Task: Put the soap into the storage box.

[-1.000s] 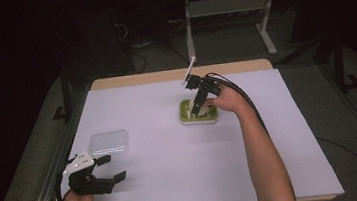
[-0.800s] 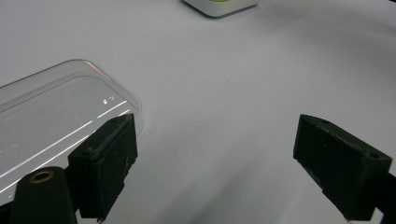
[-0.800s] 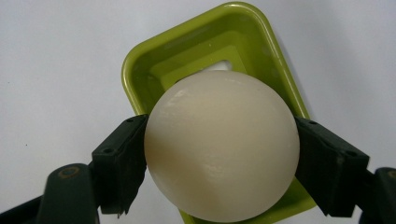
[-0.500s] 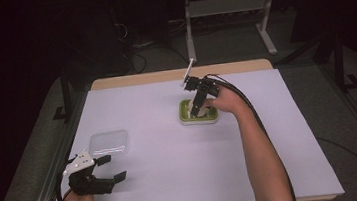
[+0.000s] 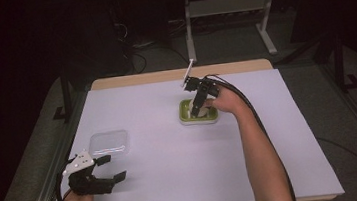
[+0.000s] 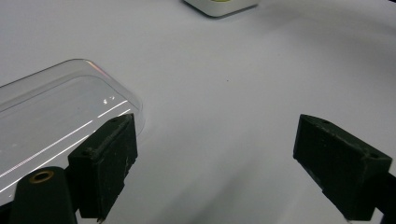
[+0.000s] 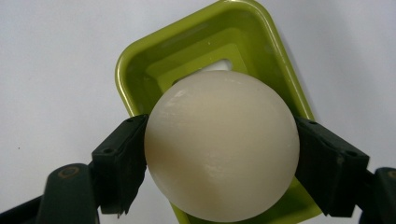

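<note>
A cream-white ball (image 7: pixel 222 144) is clamped between the two black pads of my right gripper (image 7: pixel 219 158), right over a lime-green rectangular dish (image 7: pixel 154 70). In the high view the right gripper (image 5: pixel 196 109) points down into that green dish (image 5: pixel 186 117) at the middle of the table. My left gripper (image 5: pixel 107 169) rests near the front left corner, jaws wide apart and nothing between them. A clear plastic lid (image 5: pixel 108 142) lies just beyond it. In the left gripper view the clear lid (image 6: pixel 51 116) lies beside the left pad, and the left gripper (image 6: pixel 219 163) faces bare white table.
The table (image 5: pixel 162 152) is covered in white, with a wooden strip along its far edge. A thin white rod (image 5: pixel 188 72) sticks up from the right gripper. A black cable (image 5: pixel 247 108) trails back along the right forearm. Beyond the table stands a grey metal frame (image 5: pixel 227 10).
</note>
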`<state>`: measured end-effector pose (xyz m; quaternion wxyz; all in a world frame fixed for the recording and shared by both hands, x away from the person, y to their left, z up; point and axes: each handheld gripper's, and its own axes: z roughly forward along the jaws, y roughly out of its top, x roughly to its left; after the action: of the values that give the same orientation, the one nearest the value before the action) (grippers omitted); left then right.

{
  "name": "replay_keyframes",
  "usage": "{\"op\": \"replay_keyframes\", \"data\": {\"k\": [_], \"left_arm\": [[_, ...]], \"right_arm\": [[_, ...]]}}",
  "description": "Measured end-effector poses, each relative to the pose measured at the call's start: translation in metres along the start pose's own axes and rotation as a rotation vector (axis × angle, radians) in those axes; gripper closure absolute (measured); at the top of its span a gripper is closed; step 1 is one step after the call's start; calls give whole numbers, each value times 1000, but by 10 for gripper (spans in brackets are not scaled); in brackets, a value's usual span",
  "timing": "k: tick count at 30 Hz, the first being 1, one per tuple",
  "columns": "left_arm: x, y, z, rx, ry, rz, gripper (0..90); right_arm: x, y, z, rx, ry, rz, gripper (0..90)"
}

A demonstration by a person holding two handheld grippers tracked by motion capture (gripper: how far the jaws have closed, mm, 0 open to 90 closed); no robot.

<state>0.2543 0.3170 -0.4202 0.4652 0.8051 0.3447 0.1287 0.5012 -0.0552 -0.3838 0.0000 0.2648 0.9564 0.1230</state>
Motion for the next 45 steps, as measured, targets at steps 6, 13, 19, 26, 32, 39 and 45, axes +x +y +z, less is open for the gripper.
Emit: {"op": "replay_keyframes", "data": {"k": [6,13,19,26,32,39,45], "left_arm": [[0,0,0,0,-1,0,130],[0,0,0,0,-1,1,130],[0,0,0,1,1,-1,130],[0,0,0,0,-1,1,130],[0,0,0,0,0,1,130],[0,0,0,0,0,1,130],[0,0,0,1,-1,3,130]], "right_arm": [[1,1,2,5,4,8,223],[0,0,4,12,2,13,223],[0,1,5,18,0,15,223],[0,1,6,18,-11,6,223],[-1,1,7,24,-2,21,222],[-1,1,8,26,1,22,222],[-1,2,8,25,-3,14,222]]}}
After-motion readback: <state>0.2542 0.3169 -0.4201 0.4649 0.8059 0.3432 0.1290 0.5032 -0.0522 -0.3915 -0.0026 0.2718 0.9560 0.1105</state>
